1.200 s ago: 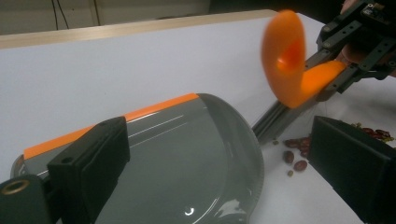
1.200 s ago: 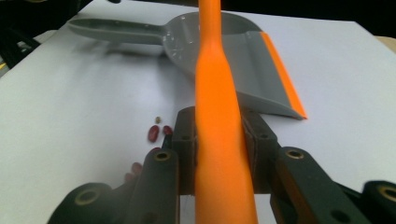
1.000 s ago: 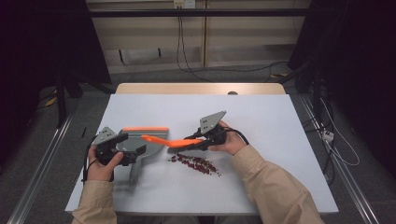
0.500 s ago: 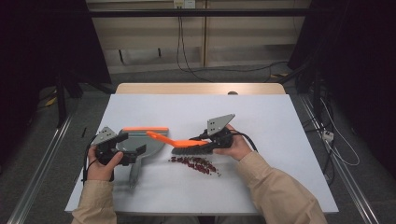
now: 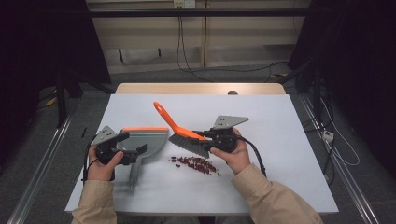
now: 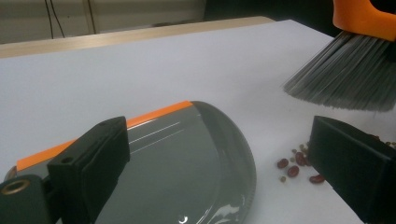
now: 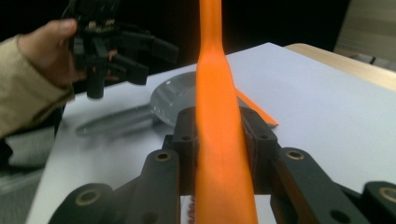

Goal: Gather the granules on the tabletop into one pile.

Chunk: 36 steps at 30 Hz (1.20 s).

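Your right gripper [image 5: 211, 138] is clamped on the orange brush [image 5: 180, 129]. Its bristles hang just behind the red beans [image 5: 196, 164], toward the bench's far edge. The grey dustpan [image 5: 140, 141] lies toward the bench's left edge from the beans, and your left gripper [image 5: 122, 150] sits over it with jaws apart.

The white surface [image 5: 299, 158] sits on a wooden top whose pale far edge [image 5: 201, 88] shows as a strip beyond the white. Behind it runs a beige wall panel [image 5: 196, 42], with a socket [image 5: 184, 3] near its upper edge and dark cables [image 5: 180, 46] hanging down from it to the grey floor [image 5: 280, 70]. More cables [image 5: 341, 140] lie on the floor to the right of the surface, beside a small white plug block [image 5: 328, 136]. A metal rail [image 5: 44, 163] runs along the floor on the left, and dark curtains [image 5: 42, 37] close in both sides.
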{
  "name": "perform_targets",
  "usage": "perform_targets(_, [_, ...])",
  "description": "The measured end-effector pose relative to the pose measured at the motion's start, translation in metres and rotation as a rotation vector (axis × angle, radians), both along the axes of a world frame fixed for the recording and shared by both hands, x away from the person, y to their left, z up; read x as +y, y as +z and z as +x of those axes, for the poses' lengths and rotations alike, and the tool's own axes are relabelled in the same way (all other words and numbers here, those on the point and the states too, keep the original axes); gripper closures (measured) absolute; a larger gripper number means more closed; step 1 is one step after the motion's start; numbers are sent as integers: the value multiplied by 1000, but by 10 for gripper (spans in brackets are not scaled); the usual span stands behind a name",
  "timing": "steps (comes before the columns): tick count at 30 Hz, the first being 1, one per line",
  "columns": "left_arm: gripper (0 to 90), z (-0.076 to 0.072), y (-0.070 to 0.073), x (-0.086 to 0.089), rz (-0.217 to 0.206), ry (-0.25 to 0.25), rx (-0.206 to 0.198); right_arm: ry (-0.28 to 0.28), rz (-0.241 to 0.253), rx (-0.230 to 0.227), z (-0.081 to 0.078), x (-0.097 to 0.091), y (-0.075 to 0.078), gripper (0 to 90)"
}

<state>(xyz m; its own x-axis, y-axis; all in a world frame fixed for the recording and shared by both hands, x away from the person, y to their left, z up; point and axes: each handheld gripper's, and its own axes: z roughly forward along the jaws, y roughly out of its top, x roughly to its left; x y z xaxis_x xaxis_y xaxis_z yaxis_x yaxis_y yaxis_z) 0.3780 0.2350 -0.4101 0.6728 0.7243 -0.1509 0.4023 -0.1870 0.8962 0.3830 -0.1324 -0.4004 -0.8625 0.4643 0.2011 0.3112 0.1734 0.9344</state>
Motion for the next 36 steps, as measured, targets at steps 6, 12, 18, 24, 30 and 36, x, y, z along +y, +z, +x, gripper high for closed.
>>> perform_targets(6, [58,-1,0,-1,3,2,-5,-117,50,112,-21,16,-11,715])
perform_targets(12, [58,-1,1,2,2,11,-9,-148,53,133,-35,35,-18,714])
perform_targets(18, [58,-1,1,2,2,10,-12,-185,50,190,-44,51,-26,714])
perform_targets(24, [58,-1,1,3,-1,12,-14,-217,52,241,-48,63,-36,714])
perform_targets(30, [58,-1,1,2,2,10,-13,-258,42,274,-43,70,-44,714])
perform_targets(36, [58,-1,1,3,0,10,-15,-326,-1,281,-36,67,-48,713])
